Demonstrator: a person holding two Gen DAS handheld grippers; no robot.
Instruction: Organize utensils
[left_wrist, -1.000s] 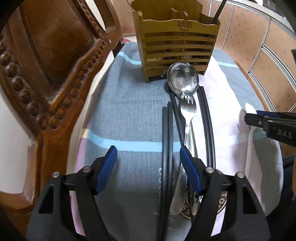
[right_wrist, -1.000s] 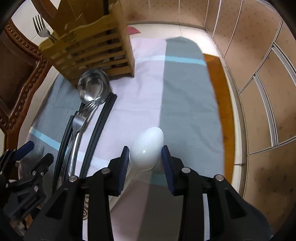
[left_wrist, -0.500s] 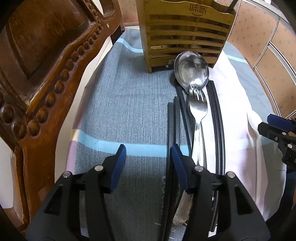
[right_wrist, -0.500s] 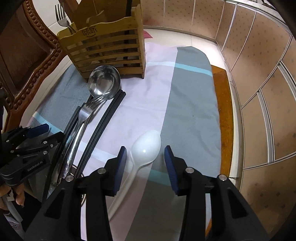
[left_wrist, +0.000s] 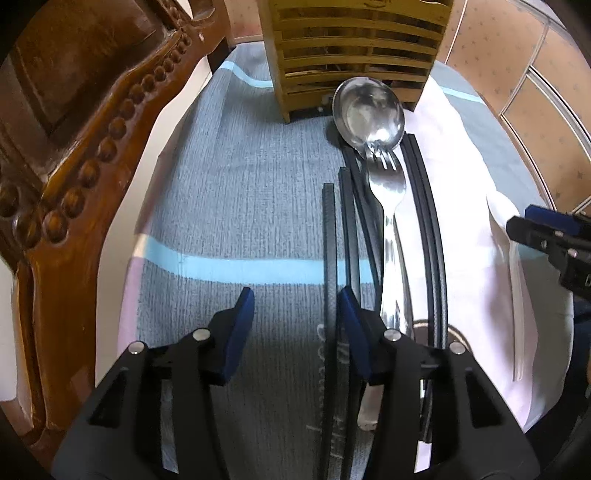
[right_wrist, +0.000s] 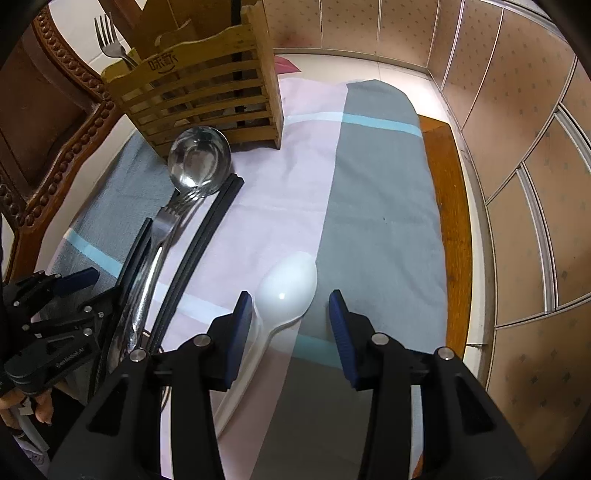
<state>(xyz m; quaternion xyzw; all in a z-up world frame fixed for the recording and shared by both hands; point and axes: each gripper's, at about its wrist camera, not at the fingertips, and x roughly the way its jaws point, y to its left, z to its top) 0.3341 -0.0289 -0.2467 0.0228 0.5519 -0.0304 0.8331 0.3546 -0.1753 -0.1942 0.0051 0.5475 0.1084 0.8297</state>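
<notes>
A wooden slatted utensil holder (left_wrist: 354, 55) stands at the far end of the cloth, also in the right wrist view (right_wrist: 207, 99), with a fork (right_wrist: 110, 40) in it. A steel ladle (left_wrist: 369, 110), a steel fork (left_wrist: 388, 221) and several black chopsticks (left_wrist: 332, 258) lie in a row before it. My left gripper (left_wrist: 295, 325) is open, its right finger over the leftmost chopsticks. A white plastic spoon (right_wrist: 288, 284) lies on the cloth. My right gripper (right_wrist: 288, 328) is open above the spoon's neck.
A carved wooden chair back (left_wrist: 74, 147) stands close on the left. The striped grey and pink cloth (right_wrist: 369, 221) covers the table, with a wooden table edge (right_wrist: 450, 221) and tiled wall panels (right_wrist: 517, 110) on the right.
My left gripper moved forward and left and narrowed its opening. My right gripper opened, let go of the white spoon and pulled back and up.
</notes>
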